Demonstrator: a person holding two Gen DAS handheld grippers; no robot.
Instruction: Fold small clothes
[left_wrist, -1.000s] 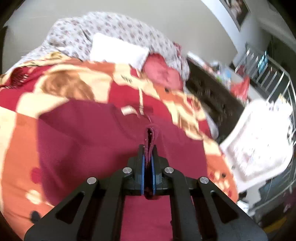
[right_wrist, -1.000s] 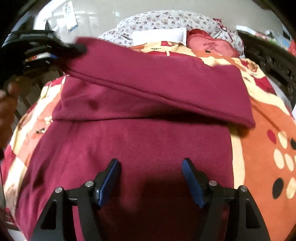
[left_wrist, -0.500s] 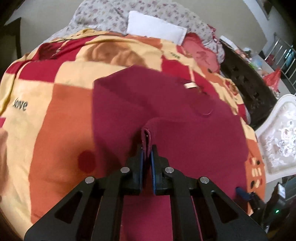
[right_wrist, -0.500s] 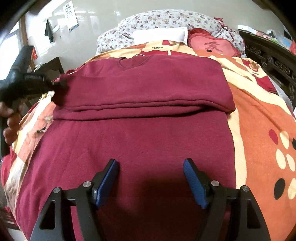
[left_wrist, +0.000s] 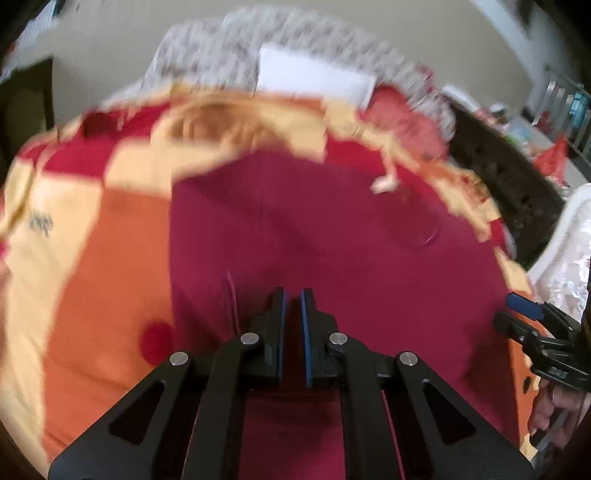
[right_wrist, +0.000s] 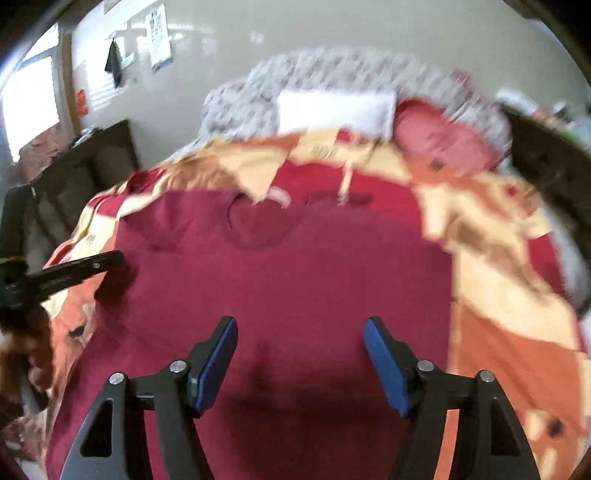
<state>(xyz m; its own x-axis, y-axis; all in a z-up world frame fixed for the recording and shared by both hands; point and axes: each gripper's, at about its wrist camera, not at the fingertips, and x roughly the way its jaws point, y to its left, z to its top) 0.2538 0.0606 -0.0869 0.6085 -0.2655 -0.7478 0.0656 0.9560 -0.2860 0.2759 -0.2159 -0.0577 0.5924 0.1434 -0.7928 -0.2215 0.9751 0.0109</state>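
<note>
A maroon shirt (left_wrist: 332, 229) lies spread on the bed, its neckline (right_wrist: 258, 225) and pale label (right_wrist: 280, 194) toward the pillows. My left gripper (left_wrist: 293, 291) is low over the shirt's left side, jaws shut, with a thin strip of maroon cloth in the slit between the pads. In the right wrist view the left gripper (right_wrist: 117, 256) reaches in at the shirt's left edge. My right gripper (right_wrist: 301, 325) hovers over the shirt's near part with its jaws closing and nothing between them. One of its blue pads (left_wrist: 524, 307) shows at the shirt's right edge. Both views are motion-blurred.
The shirt rests on an orange, red and cream bedspread (left_wrist: 92, 277). Floral (left_wrist: 295, 48), white (left_wrist: 310, 77) and pink (left_wrist: 402, 118) pillows lie at the head. A dark wooden frame (left_wrist: 509, 184) and a white chair (left_wrist: 569, 258) stand to the right. A hand (left_wrist: 554, 417) holds the right gripper.
My left gripper has come down with the shirt's edge, and the lifted fold now lies flat. My right gripper has drawn back, so the neckline has come into its view.
</note>
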